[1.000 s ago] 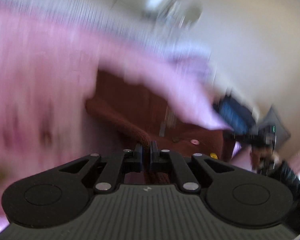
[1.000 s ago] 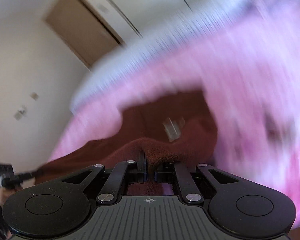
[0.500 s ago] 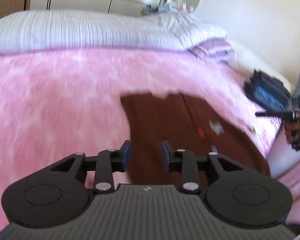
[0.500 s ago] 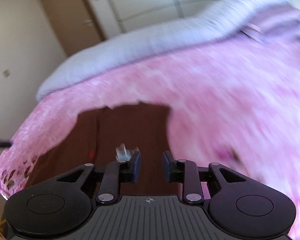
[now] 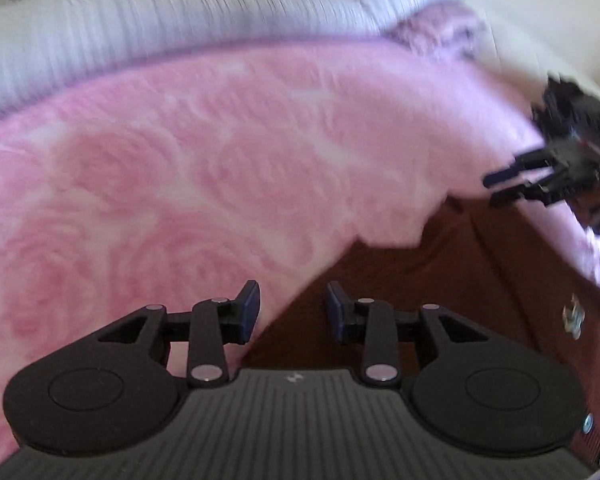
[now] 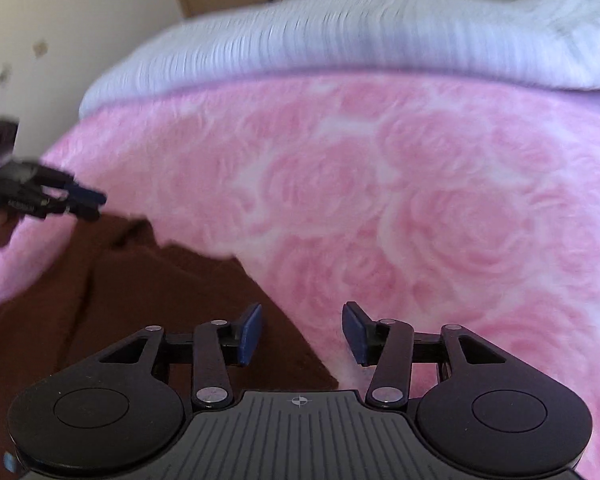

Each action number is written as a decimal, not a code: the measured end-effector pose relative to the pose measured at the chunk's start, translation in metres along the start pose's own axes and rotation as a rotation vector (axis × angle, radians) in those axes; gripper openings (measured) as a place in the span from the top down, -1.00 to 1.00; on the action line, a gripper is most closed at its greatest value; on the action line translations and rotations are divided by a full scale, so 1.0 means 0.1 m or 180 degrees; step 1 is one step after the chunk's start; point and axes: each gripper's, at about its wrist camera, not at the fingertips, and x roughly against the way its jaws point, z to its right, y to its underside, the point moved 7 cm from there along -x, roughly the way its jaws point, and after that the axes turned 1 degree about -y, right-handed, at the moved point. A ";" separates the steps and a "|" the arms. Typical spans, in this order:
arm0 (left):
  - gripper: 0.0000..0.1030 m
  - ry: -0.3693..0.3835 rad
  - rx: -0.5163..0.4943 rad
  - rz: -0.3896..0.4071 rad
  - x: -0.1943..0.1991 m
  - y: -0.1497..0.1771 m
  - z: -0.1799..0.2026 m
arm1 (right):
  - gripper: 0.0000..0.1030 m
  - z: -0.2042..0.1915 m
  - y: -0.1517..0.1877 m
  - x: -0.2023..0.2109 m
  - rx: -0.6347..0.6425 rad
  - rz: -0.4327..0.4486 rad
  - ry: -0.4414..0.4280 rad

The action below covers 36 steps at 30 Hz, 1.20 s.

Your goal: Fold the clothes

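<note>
Released a second ago, the brown garment [image 5: 440, 280] now lies flat on the pink rose-patterned blanket [image 5: 180, 160], spread for folding, as left gripper [image 5: 292, 312] and right gripper [image 6: 302, 332] hover, fingers spread, empty.

Right gripper [image 6: 302, 334] hangs over the bed with its jaws spread wide and nothing between the blue pads [image 6: 249, 334] — the gap sits right above the edge where the brown garment [image 6: 148, 304] meets the pink rose-patterned blanket [image 6: 400, 200]. The garment lies spread across the lower left, rumpled along its upper edge. At the far left the left gripper [image 6: 90, 204] reaches in just above that upper edge, fingers close together — too blurred to say if they touch. Behind the blanket, a white ribbed duvet [image 6: 340, 36], then a pale wall [image 6: 40, 8].
</note>
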 end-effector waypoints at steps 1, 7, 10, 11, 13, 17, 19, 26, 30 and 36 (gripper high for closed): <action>0.41 -0.0005 -0.0104 -0.0037 -0.03 0.04 0.04 | 0.06 0.00 0.02 -0.05 0.0031 -0.0032 -0.0015; 0.93 -0.0316 -0.0457 0.0286 0.26 0.06 0.18 | 0.96 -0.15 -0.04 0.24 0.0109 0.0224 -0.0023; 0.92 -0.0446 -0.0379 0.0499 0.37 -0.15 0.02 | 0.98 -0.17 -0.35 0.35 0.0304 0.0485 0.0194; 0.92 -0.0475 -0.0345 0.0533 0.37 -0.22 -0.03 | 1.00 -0.17 -0.47 0.31 0.0391 0.0521 0.0270; 0.93 -0.0608 -0.0287 0.0587 0.32 -0.33 -0.17 | 1.00 -0.13 -0.69 0.18 0.0500 0.0570 0.0396; 0.92 -0.0702 0.0036 0.0577 0.10 -0.46 -0.53 | 1.00 0.00 -0.99 -0.14 0.0546 0.0616 0.0503; 0.88 -0.0666 0.0164 0.0414 -0.07 -0.40 -0.68 | 1.00 0.06 -1.02 -0.34 0.0576 0.0527 0.0540; 0.72 -0.0879 0.0603 0.0678 0.20 -0.17 -0.92 | 0.91 0.32 -0.72 -0.32 0.0234 0.0557 0.1048; 0.71 -0.0877 0.0488 0.0727 0.61 0.12 -0.63 | 0.71 0.03 -0.29 0.13 0.0097 0.0557 0.0882; 0.66 -0.0532 0.0235 0.0569 1.15 0.99 0.40 | 0.40 -0.70 0.72 0.90 -0.0173 0.0496 0.0619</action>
